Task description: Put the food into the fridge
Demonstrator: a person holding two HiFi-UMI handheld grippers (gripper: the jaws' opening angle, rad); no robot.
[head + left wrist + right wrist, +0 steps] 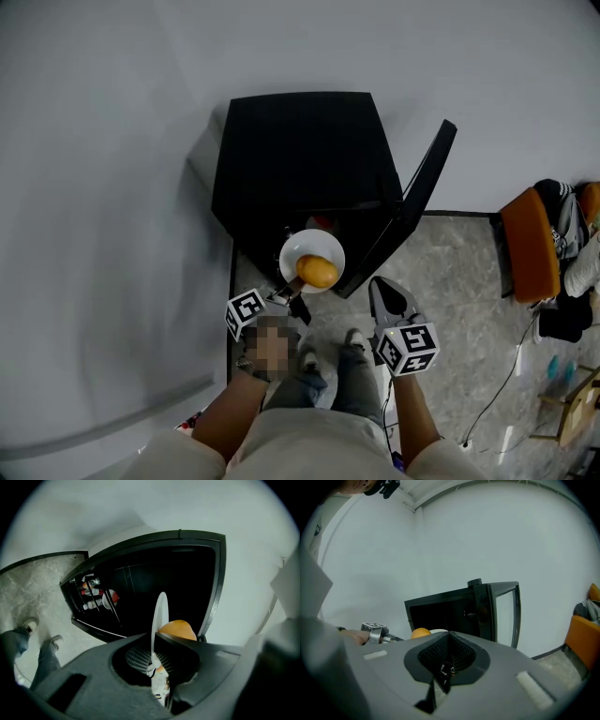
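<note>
1. Orange food (pixel 318 271) aboard, pinched white plate (pixel 312 251) by the rim in left gripper (pixel 154 657), just outside the fridge (pixel 300 155).
2. Held right gripper (pixel 446 670) pressed together, empty.
3. Found door (pixel 417 197) open; had yet to set plate inside.

No words or numbers can be read; the marker cubes (pixel 246 312) (pixel 408 349) bear only black-and-white square patterns; labels on bottles (pixel 89 592) in the fridge door (pixel 101 629) are too small.

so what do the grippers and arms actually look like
Both the left gripper and right gripper have dark grey moulded bodies with ribbed inner faces. Each carries a white cube printed with black square markers. The forearms are bare below a light top, with a watch-like band on the left wrist.
</note>
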